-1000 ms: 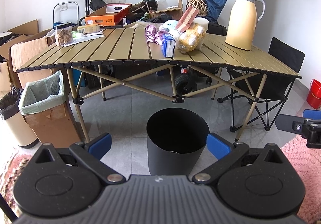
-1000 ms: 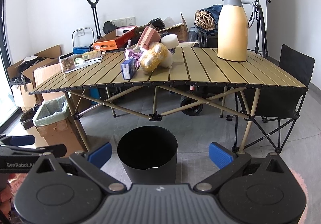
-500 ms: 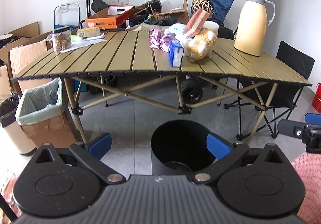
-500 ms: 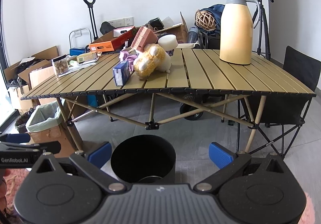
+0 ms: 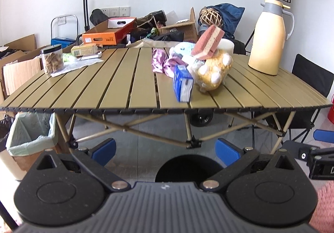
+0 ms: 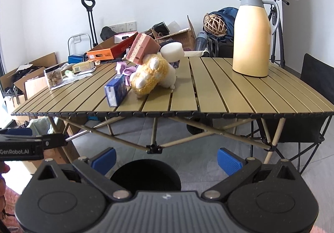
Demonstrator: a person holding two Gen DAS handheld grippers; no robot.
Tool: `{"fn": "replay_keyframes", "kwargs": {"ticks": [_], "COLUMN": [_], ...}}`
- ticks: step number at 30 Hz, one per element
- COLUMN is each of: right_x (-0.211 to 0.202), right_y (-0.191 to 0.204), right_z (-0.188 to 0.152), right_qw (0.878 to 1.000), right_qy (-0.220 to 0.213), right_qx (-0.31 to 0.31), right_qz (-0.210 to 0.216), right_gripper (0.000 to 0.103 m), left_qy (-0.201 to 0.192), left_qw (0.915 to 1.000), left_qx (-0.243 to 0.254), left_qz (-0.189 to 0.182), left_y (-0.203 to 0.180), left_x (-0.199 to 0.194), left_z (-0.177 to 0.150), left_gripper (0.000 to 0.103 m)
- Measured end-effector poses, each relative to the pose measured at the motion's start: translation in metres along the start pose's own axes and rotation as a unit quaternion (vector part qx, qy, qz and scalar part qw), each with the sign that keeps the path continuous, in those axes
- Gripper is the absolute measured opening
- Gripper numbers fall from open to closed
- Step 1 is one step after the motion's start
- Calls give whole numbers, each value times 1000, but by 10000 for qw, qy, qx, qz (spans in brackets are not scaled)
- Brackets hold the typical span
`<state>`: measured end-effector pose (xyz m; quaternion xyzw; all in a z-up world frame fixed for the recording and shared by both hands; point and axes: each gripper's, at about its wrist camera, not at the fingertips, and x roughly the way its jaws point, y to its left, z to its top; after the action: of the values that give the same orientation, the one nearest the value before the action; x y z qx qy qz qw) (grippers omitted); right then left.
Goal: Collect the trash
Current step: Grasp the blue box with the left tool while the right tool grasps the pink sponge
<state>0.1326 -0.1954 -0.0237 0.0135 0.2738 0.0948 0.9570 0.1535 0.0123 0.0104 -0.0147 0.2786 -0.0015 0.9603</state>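
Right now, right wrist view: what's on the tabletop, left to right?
Clear jar → blue packet → yellow plush toy → cream thermos jug.

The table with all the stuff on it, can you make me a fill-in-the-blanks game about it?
1. The pink sponge rests on top of the yellow ____ toy.
2. The blue packet stands on the table, on the side away from the tall ____ jug.
3. The black bin stands on the ____, in front of the table.
4. The jaws of the left gripper and the right gripper are both ____.

Missing words: stuffed; yellow; floor; open
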Motion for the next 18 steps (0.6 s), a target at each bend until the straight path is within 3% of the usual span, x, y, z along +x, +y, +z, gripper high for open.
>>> {"fn": "replay_keyframes", "kwargs": {"ticks": [18], "right_x": [60], "right_y": [-19], "right_z": [48], "right_qw": [9991], "right_qy": [-377], "right_qx": [87], "right_qz": [-142], "right_gripper": [103], "left_qy": [-346], "left_qw": [9993], "left_qx": [86], "left_qz": [-70], "left_y": [-19], "left_x": [69], "left_z": [59], "left_gripper": [103]}}
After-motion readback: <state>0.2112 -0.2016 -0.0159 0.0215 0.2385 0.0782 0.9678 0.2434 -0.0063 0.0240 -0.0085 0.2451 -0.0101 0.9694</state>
